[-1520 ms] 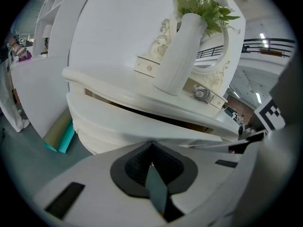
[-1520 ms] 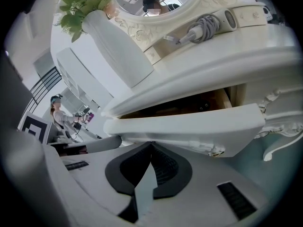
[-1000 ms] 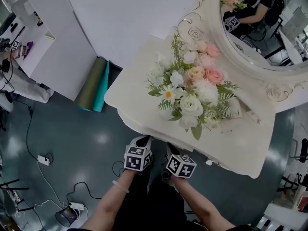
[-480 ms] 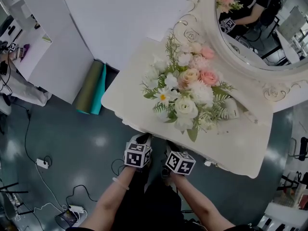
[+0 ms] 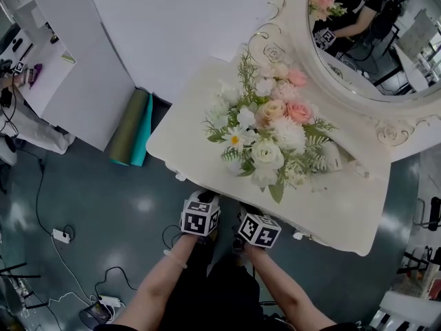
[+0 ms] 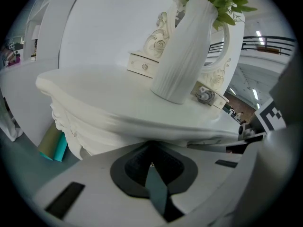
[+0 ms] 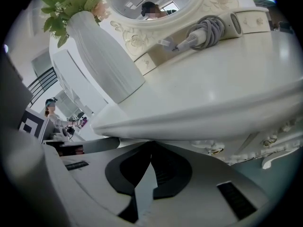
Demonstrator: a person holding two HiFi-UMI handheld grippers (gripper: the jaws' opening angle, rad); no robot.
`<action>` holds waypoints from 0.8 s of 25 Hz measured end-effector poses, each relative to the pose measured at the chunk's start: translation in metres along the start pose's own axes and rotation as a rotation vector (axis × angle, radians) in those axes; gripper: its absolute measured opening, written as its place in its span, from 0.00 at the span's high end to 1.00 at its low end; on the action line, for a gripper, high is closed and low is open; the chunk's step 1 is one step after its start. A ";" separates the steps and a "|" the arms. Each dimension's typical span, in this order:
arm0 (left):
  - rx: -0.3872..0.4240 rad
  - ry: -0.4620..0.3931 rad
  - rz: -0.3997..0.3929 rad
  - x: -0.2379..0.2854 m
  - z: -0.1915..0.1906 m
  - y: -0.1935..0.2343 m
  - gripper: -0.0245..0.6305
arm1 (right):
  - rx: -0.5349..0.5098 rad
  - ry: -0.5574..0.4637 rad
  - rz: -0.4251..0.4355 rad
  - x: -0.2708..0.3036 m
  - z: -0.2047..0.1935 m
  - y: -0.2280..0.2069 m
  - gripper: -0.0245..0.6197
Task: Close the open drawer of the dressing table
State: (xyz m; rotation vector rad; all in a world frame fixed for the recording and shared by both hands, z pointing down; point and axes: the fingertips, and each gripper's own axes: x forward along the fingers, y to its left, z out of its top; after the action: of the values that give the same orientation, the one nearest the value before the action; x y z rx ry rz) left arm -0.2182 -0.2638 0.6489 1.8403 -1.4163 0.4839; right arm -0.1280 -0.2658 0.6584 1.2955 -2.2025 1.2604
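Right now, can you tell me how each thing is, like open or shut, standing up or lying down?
left gripper: shut, empty, tips at the dressing table front.
right gripper: shut, empty, tips at the same front.
drawer: hidden under the table's top, cannot tell.
vase: upright, full of flowers.
hair dryer: lying down, cord wound round it.
little top drawer: shut.
mats: rolled up.

One dressing table (image 5: pixel 186 136), one vase (image 6: pixel 182 51), one mirror (image 5: pixel 372 43), two hand-held grippers (image 5: pixel 204 202) (image 5: pixel 246 212)
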 end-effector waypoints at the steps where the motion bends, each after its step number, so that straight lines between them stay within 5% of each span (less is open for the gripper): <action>1: 0.010 0.002 0.000 0.000 0.000 0.000 0.93 | 0.000 -0.002 -0.002 0.000 0.000 0.000 0.92; 7: 0.040 -0.005 0.016 -0.003 0.000 -0.004 0.93 | 0.004 -0.023 0.005 -0.006 0.002 0.004 0.92; 20: 0.057 -0.042 -0.094 -0.037 -0.028 -0.082 0.93 | 0.123 -0.135 0.084 -0.106 -0.018 0.004 0.92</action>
State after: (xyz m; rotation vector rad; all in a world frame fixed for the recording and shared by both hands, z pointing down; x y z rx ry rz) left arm -0.1490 -0.2100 0.6138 1.9640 -1.3486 0.4447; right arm -0.0757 -0.1914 0.6010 1.3840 -2.3267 1.3979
